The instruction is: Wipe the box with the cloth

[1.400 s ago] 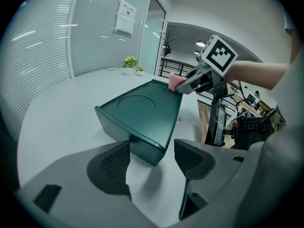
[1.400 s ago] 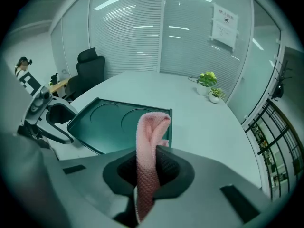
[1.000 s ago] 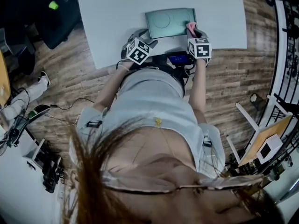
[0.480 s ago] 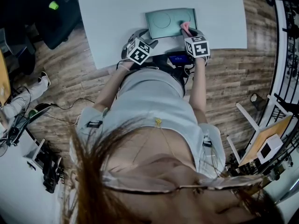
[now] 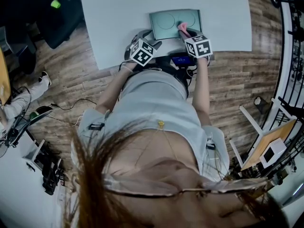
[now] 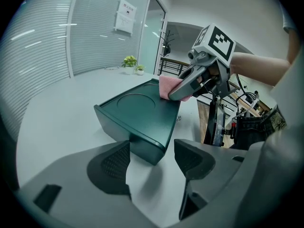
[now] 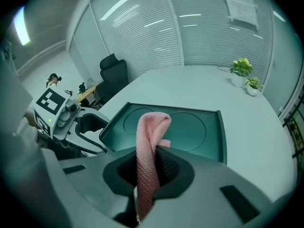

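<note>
- Right tongs (image 7: 149, 167): clenched on the pink cloth (image 7: 149, 141). The cloth runs up between the jaws, and a folded loop stands just ahead of their tips.
- Just ahead of and below those tips: the dark green box (image 7: 199, 132), lid up, with two round recesses in its top. Seen from the left gripper view, the cloth meets the box's top near the edge on the right tongs' side.
- Left tongs (image 6: 152, 163): released, jaws apart, gripping nothing. The box's near corner sits at the mouth of the gap; no contact visible.
- Box lies flat on the pale surface (image 5: 123, 13), near its front edge.
- Far beyond the right tongs: two small potted plants (image 7: 242, 70) on the surface.
</note>
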The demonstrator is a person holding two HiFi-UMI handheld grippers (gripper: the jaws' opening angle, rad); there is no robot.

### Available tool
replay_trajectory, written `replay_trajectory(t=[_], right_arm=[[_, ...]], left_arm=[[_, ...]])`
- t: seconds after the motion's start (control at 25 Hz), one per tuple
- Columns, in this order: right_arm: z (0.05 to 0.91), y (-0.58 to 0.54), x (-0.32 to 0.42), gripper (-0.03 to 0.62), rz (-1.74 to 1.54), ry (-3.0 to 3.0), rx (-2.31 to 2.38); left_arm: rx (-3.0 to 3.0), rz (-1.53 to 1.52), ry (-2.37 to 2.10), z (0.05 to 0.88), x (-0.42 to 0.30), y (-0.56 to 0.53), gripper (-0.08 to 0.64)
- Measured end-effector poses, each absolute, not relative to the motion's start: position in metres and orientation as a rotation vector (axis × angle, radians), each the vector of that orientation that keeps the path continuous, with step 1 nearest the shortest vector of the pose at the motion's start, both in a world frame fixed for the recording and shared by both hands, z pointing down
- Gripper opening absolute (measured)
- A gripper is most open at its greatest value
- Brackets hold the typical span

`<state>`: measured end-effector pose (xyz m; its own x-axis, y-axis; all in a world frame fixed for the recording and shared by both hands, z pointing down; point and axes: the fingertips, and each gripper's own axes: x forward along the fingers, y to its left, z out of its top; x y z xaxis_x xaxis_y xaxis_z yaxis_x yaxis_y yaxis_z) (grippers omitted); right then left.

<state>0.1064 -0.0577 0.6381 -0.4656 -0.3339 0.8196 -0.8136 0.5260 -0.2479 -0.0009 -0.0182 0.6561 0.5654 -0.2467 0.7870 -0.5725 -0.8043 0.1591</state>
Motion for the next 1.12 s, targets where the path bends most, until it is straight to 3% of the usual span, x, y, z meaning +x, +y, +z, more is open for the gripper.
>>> replay_trajectory(t=[1.12], right_arm=[[0.635,-0.041,0.027,0.037,0.794,-2.122,0.578]], left_arm=[[2.397,1.119,-0.653,0.655,0.006,-0.007,0.290]])
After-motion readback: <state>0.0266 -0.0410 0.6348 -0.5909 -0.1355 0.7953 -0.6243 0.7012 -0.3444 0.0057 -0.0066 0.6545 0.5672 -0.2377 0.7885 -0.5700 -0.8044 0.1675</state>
